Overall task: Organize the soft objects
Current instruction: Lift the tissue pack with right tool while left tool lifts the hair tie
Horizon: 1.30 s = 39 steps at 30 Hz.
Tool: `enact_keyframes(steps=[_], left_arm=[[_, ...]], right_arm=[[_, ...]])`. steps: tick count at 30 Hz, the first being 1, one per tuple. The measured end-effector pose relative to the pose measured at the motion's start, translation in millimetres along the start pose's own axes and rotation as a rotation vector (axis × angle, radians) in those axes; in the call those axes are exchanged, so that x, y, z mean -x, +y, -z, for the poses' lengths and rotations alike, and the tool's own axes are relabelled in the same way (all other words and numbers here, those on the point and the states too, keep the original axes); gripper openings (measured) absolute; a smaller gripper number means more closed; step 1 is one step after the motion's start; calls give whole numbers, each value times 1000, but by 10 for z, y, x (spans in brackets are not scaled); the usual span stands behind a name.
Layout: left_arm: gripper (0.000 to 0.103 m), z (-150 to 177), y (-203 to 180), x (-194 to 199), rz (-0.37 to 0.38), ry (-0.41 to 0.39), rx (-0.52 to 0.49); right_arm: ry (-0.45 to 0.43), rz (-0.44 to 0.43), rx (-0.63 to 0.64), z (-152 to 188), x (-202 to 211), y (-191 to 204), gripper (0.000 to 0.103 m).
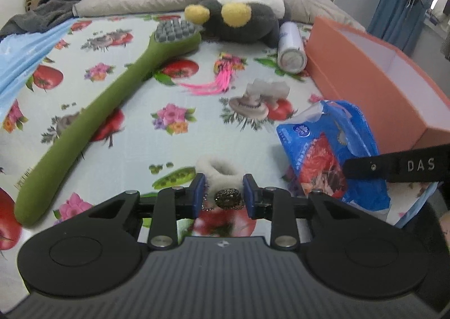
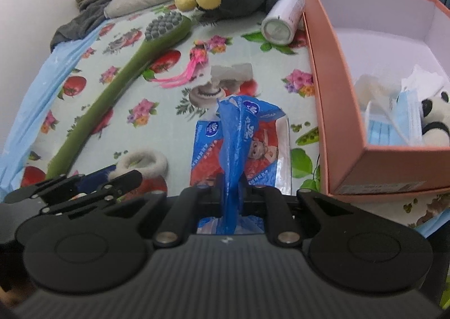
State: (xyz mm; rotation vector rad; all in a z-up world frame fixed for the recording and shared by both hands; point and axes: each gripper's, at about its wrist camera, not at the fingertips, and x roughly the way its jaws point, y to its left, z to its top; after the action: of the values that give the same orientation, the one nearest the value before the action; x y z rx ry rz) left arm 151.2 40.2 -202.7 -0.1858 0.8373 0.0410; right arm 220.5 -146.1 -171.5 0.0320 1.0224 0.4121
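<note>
My left gripper [image 1: 223,196] is shut on a white fluffy hair ring [image 1: 219,168] with a dark metal ornament, its blue pads pressing both sides just above the fruit-print sheet. The right wrist view shows the same ring [image 2: 146,161] beside the left gripper's fingers [image 2: 123,177]. My right gripper [image 2: 230,198] is shut on the bunched blue wrapper of a tissue pack [image 2: 242,133]; that pack [image 1: 332,150] lies beside a salmon-coloured box [image 2: 317,88]. In the box are blue face masks [image 2: 393,125], white tissue and a small panda plush [image 2: 436,119].
A long green plush brush [image 1: 112,94] lies diagonally on the left. At the back lie a grey-and-yellow plush toy [image 1: 239,20] and a white bottle [image 1: 291,49]. A pink tassel [image 1: 219,80] and a small grey-white piece [image 1: 267,91] lie mid-bed. A rumpled duvet lies behind.
</note>
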Motion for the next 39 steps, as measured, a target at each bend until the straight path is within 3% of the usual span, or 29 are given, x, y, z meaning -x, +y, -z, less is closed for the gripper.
enact_keyframes(steps=[20,29,39], left_arm=[[33,-810,-378,911,70,-248,15],[33,-1018,-539,1150,121,-301,24],[33,-1442,-1023,1184,219,-351,-20]], right_arm=[[-253,-42,2,-337,954,40,12],[-342,-27,10,-417,1298,-31,12],[-438,37,-3,-673,1556,-333,12]])
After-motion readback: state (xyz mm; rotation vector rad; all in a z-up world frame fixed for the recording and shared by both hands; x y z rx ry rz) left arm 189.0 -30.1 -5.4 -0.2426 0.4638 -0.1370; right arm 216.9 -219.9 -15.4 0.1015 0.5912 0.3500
